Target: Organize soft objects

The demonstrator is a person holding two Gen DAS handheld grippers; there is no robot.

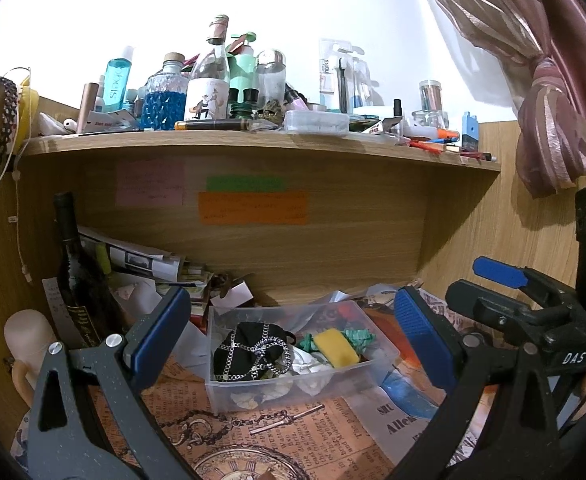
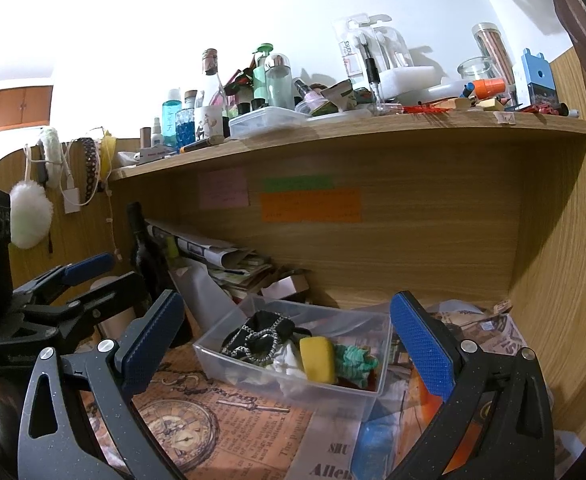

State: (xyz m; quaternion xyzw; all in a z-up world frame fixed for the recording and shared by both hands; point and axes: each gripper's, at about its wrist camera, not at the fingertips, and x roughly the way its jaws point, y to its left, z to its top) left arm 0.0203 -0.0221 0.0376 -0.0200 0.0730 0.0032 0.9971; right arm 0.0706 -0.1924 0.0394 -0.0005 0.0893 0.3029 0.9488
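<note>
A bin (image 1: 293, 368) sits on a printed paper sheet (image 1: 293, 440) under a shelf (image 1: 253, 142). In the bin, a chained pouch (image 1: 249, 350) lies left, a sponge (image 1: 335, 348) right of it, and crumpled cloth (image 1: 359, 338) further right. A wine bottle (image 1: 77, 264) stands behind-left (beside stacked papers (image 1: 141, 260)).

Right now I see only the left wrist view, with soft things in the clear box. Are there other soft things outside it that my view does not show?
Observer: Yes. A white fluffy puff hangs on the wooden side panel, left of the shelf.
Operator: Does anything else soft hang near it?
Observer: A white fluffy band hangs just above the puff, beside a dark studded band. Your view shows at most the edge of it.
</note>
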